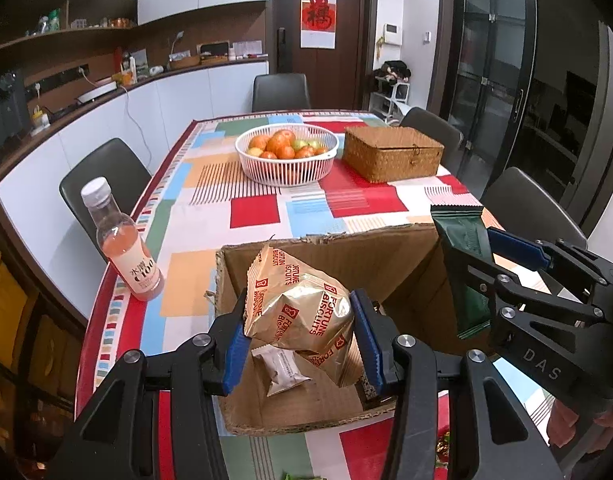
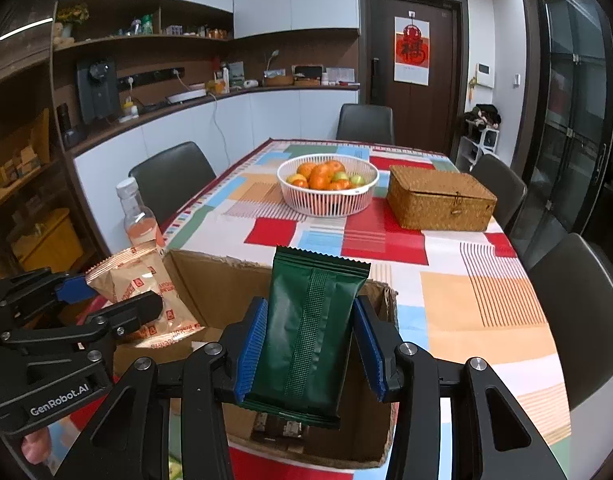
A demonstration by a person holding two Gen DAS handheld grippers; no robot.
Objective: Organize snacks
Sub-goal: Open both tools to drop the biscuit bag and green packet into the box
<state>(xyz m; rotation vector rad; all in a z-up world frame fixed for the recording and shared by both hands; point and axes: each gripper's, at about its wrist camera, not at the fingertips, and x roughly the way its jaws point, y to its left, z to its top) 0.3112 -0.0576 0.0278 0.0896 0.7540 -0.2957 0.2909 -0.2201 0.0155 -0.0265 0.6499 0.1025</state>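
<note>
- Cardboard box (image 1: pixel 330 256): open-topped, on the patterned tablecloth (image 1: pixel 210 208) at the near table edge; stiff walls, torn rim, likely light enough to slide if nudged
- Gold biscuit bag (image 1: pixel 302 312): above the box opening, clenched between the blue pads of the left gripper (image 1: pixel 302 340); crinkly foil, puffed with air, probably light and slippery, contents judged fragile; best gripped gently across the body, as here, not squeezed harder
- Green packet (image 2: pixel 310 336): upright over the box's right side, gripped at both long edges by the right gripper (image 2: pixel 310 352); flat, semi-stiff film, crimped ends, light; mid-body hold looks secure
- Small white packet (image 1: pixel 284 372): already on the box floor, beneath the gold bag; soft, thin
- Pink drink bottle (image 1: pixel 124 248): upright left of the box, untouched
</note>
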